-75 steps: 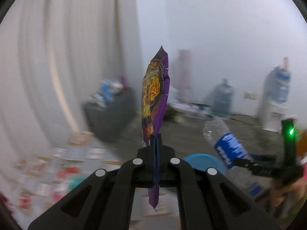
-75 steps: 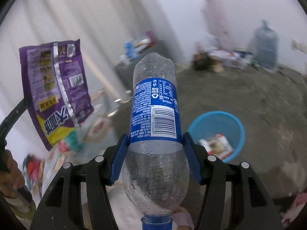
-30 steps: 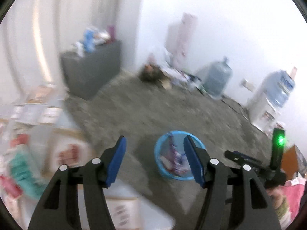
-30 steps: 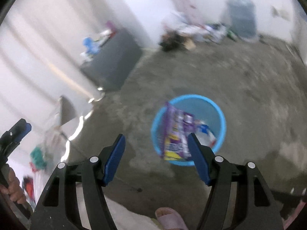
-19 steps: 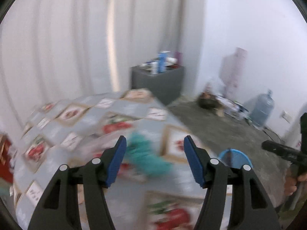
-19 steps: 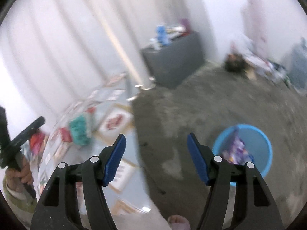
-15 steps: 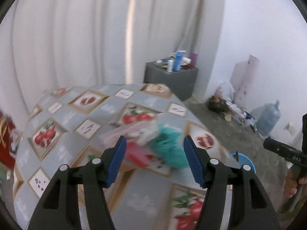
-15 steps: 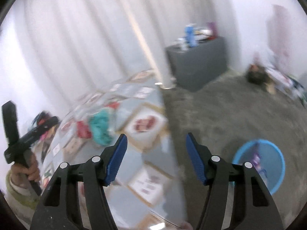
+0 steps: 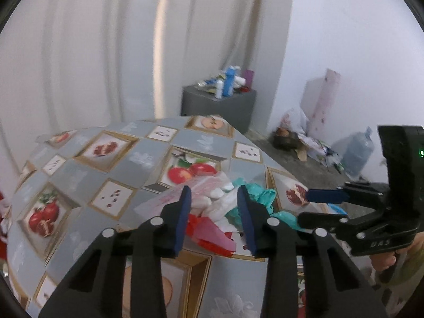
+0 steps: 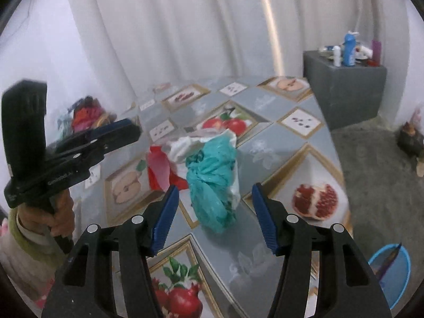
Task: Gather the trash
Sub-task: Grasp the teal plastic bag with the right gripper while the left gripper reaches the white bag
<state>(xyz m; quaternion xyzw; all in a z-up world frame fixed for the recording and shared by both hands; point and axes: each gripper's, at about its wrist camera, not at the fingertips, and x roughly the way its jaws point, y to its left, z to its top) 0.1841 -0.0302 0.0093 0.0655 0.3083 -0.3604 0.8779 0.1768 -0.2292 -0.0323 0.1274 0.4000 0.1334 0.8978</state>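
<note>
A pile of trash lies on the fruit-print table (image 9: 111, 164): a crumpled teal bag (image 10: 212, 180), a white wrapper (image 10: 185, 145) and a red and pink wrapper (image 10: 159, 169). My left gripper (image 9: 213, 201) is open and empty, just in front of the pink and white wrappers (image 9: 212, 198). My right gripper (image 10: 214, 193) is open and empty, with the teal bag between its fingers' line of sight. The teal bag also shows in the left wrist view (image 9: 258, 196). The blue trash bin (image 10: 392, 273) stands on the floor at the lower right.
A grey cabinet (image 10: 344, 92) with bottles on top stands by the white curtain. A water jug (image 9: 356, 156) and floor clutter (image 9: 294, 137) lie along the far wall. A heap of coloured items (image 10: 87, 114) sits at the table's far left.
Both grippers let their trash fall into the blue bin: the purple snack bag and the bottle. Both then swung back from the bin to the table and now face the trash pile.
</note>
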